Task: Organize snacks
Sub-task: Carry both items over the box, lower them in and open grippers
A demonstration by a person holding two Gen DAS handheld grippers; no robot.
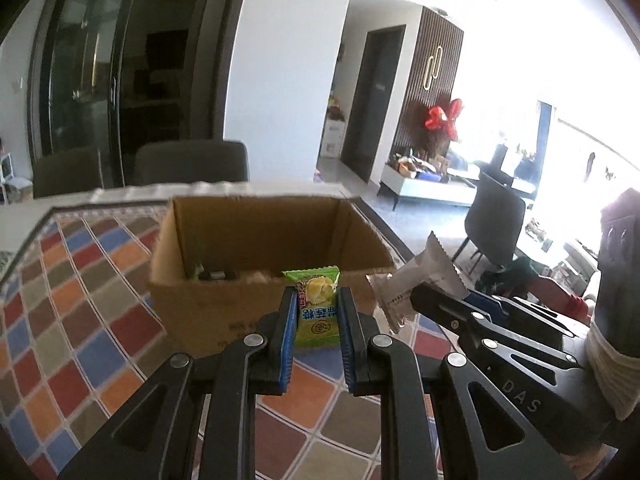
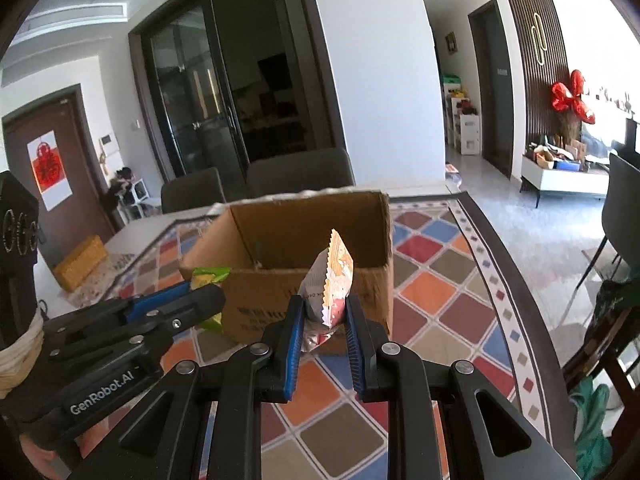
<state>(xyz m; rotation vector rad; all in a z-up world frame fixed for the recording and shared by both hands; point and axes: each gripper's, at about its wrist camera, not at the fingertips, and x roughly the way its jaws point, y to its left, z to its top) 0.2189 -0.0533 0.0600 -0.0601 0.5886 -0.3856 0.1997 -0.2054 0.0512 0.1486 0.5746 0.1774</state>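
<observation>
green packet (image 1: pixel 316 308) between left gripper (image 1: pixel 316 300) pads

Black left claw (image 1: pixel 316 304), blue pads, silver screws

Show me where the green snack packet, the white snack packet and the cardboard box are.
green snack packet (image 1: pixel 316 308), left wrist view, printed front between the pads.
white snack packet (image 2: pixel 330 284), right wrist view, middle of the wrapper above the pads.
cardboard box (image 1: pixel 256 236), left wrist view, inner back wall.
</observation>
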